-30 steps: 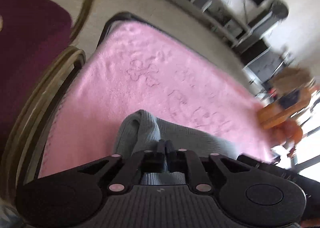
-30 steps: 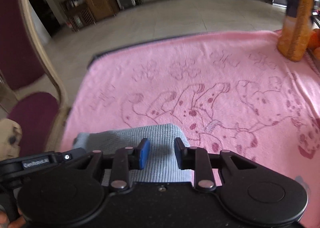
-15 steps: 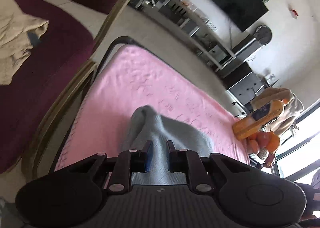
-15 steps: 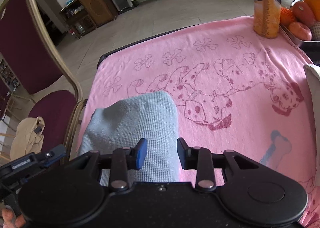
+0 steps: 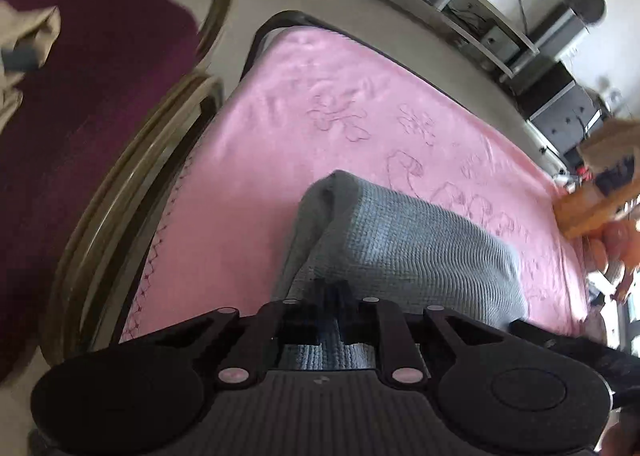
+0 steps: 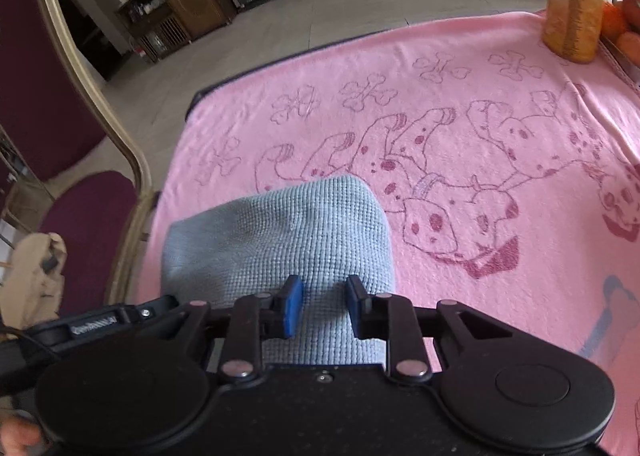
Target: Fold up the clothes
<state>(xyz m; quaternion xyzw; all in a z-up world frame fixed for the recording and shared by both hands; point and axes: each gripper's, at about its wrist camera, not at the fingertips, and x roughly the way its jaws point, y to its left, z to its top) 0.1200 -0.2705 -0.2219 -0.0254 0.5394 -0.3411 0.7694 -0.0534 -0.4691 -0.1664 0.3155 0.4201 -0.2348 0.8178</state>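
Note:
A grey-blue knitted garment (image 5: pixel 400 248) (image 6: pixel 280 232) lies folded on the pink dog-print blanket (image 5: pixel 300 115) (image 6: pixel 480 115), at its near left part. My left gripper (image 5: pixel 331 290) sits at the garment's near left edge, its jaws close together on a raised ridge of the knit. My right gripper (image 6: pixel 324 304) hovers over the garment's near right part. Its blue pads (image 6: pixel 292 304) stand apart and are closing, with the knit showing between them but not pressed.
A maroon chair (image 5: pixel 80 135) (image 6: pixel 88 223) with a gold frame stands left of the table, with a beige cloth (image 5: pixel 24 39) (image 6: pixel 32 276) on its seat. An orange bottle (image 6: pixel 572 7) and oranges (image 6: pixel 624 27) stand at the blanket's far right. Tiled floor and shelves lie beyond.
Half a second ago both views stood higher above the table; now both have dropped closer to the garment. The left jaws have narrowed onto the knit, and the right pads have drawn slightly closer.

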